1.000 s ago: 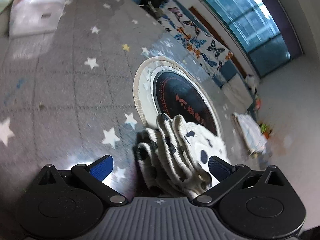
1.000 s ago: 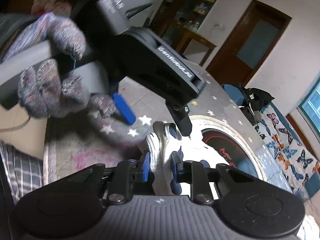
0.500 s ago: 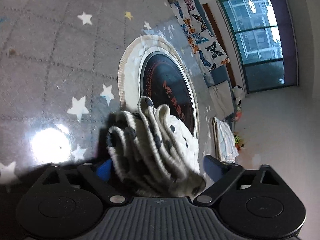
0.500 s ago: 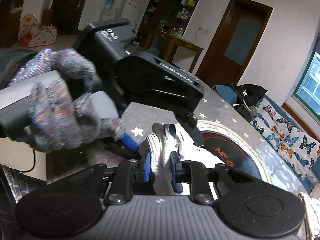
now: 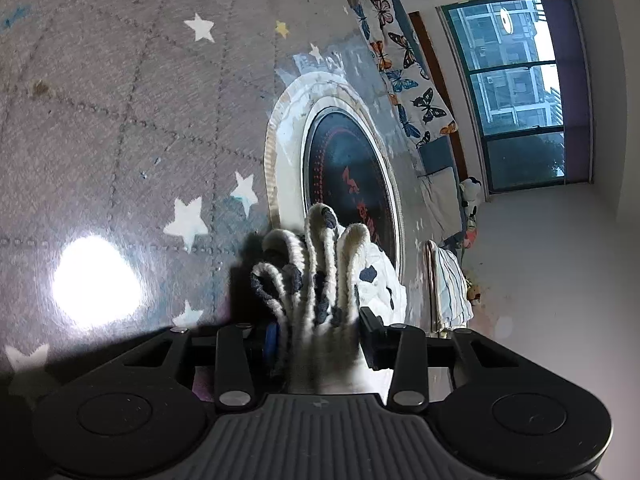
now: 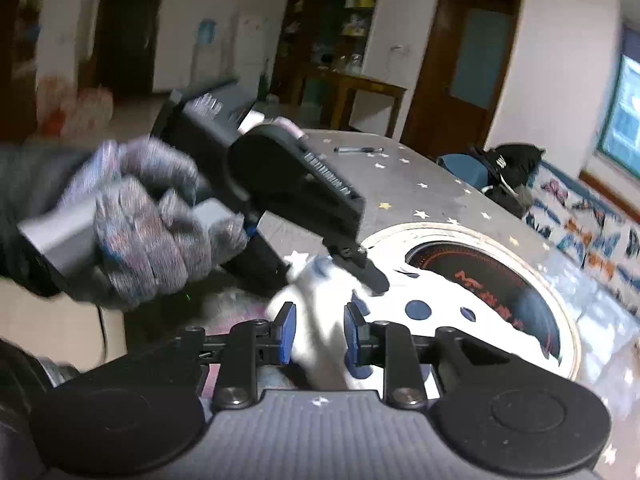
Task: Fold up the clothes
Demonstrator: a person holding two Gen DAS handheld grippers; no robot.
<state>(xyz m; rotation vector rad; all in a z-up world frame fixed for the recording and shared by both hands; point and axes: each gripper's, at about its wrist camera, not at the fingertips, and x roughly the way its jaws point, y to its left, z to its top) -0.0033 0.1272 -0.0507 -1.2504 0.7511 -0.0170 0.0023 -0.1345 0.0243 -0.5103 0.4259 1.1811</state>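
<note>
Grey star-printed bench [image 5: 120, 120] carries a round black hob [image 5: 348, 184] at 12 o'clock from the left gripper [image 5: 316, 340]. White, navy-spotted garment [image 5: 320, 280] lies bunched at the hob's near rim. Left jaws are closing on its gathered folds. Right gripper [image 6: 318, 336] has the same cloth between its jaws, which are easing open. Gloved hand [image 6: 152, 220] at 10 o'clock holds the left gripper.

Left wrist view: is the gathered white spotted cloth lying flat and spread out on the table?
No, the white spotted cloth is bunched into upright ribbed folds between the closing left gripper pads.
</note>
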